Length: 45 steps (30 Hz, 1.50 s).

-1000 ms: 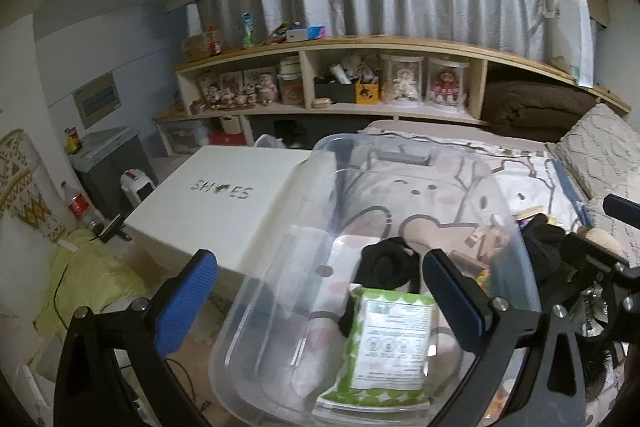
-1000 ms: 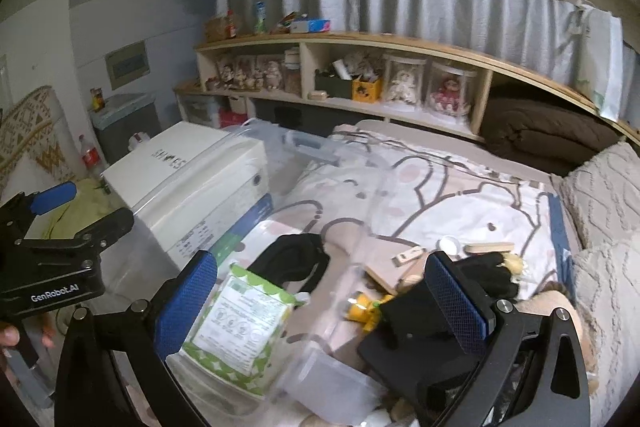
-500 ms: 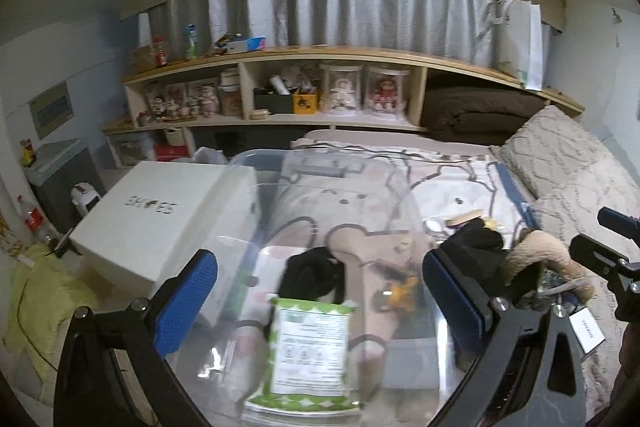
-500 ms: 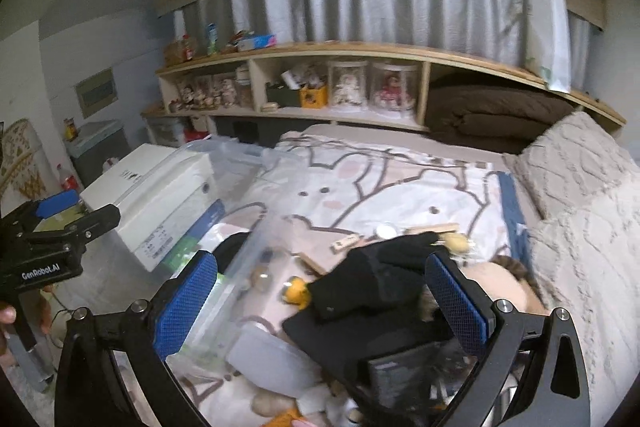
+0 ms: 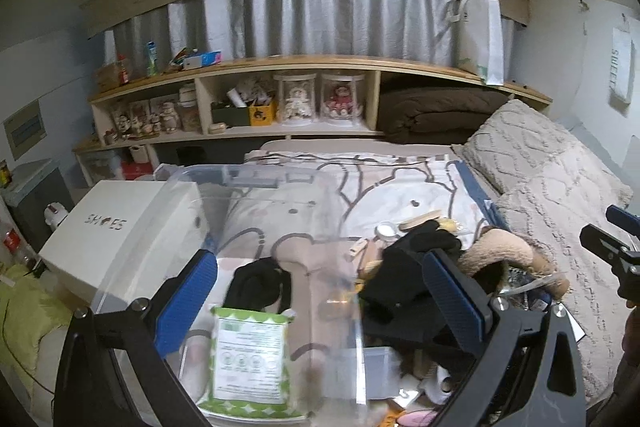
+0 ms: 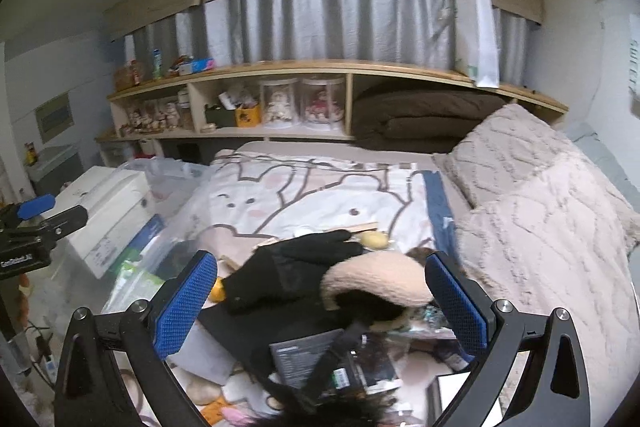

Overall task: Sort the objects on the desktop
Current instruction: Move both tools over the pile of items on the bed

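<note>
From the left wrist, the left gripper (image 5: pixel 320 291) hangs with its jaws spread wide and empty over a clear bin (image 5: pixel 256 211) on the bed (image 5: pixel 400 187). In the bin lie a green wipes pack (image 5: pixel 250 355) near and a black cloth (image 5: pixel 256 281) beyond it. A white shoebox (image 5: pixel 120 231) stands left of the bin.

From the right wrist, the right gripper (image 6: pixel 320 291) is likewise spread and empty above a pile right of the bin: a black glove (image 6: pixel 288 271) touching a beige plush (image 6: pixel 376 279), with a dark booklet (image 6: pixel 308 359) nearer.

Ahead of me: wooden shelf (image 5: pixel 304 61) holding two doll jars (image 5: pixel 320 99), a folded brown blanket (image 5: pixel 432 115), grey curtain (image 5: pixel 320 19) above, textured pillows (image 6: pixel 540 195) at right.
</note>
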Each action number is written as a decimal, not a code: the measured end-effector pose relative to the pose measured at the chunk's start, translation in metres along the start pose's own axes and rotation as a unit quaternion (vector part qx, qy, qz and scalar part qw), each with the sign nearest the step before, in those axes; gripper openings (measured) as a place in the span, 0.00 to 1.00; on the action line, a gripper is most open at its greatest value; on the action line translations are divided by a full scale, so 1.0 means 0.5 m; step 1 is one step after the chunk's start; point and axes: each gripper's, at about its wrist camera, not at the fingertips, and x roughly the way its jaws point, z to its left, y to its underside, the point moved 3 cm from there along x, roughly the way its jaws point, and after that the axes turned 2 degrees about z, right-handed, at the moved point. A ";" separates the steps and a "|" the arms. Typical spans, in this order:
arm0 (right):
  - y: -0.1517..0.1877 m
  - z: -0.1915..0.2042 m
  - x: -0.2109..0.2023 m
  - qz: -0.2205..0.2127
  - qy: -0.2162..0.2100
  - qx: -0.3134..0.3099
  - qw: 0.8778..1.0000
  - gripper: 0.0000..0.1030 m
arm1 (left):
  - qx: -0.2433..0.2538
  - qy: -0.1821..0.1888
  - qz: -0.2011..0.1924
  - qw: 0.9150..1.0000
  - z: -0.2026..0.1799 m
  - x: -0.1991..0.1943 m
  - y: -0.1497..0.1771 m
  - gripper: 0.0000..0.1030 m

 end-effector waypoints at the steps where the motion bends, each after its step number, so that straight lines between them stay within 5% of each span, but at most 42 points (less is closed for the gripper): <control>1: 0.003 -0.011 0.000 0.000 -0.001 0.006 1.000 1.00 | 0.002 0.001 0.000 1.000 -0.007 0.001 0.000 1.00; 13: 0.017 -0.099 -0.002 -0.007 0.009 0.044 0.999 1.00 | 0.025 0.012 -0.008 1.000 -0.085 0.011 0.006 1.00; 30: 0.036 -0.127 0.024 0.021 0.010 0.061 0.998 1.00 | 0.017 0.040 -0.027 0.999 -0.119 0.013 0.013 1.00; 38: 0.057 -0.150 0.062 0.052 0.004 0.109 0.993 1.00 | 0.037 0.070 -0.008 0.997 -0.168 0.034 0.037 1.00; 45: 0.086 -0.147 0.106 0.071 -0.042 0.076 0.994 1.00 | 0.029 0.096 0.026 0.995 -0.200 0.062 0.067 1.00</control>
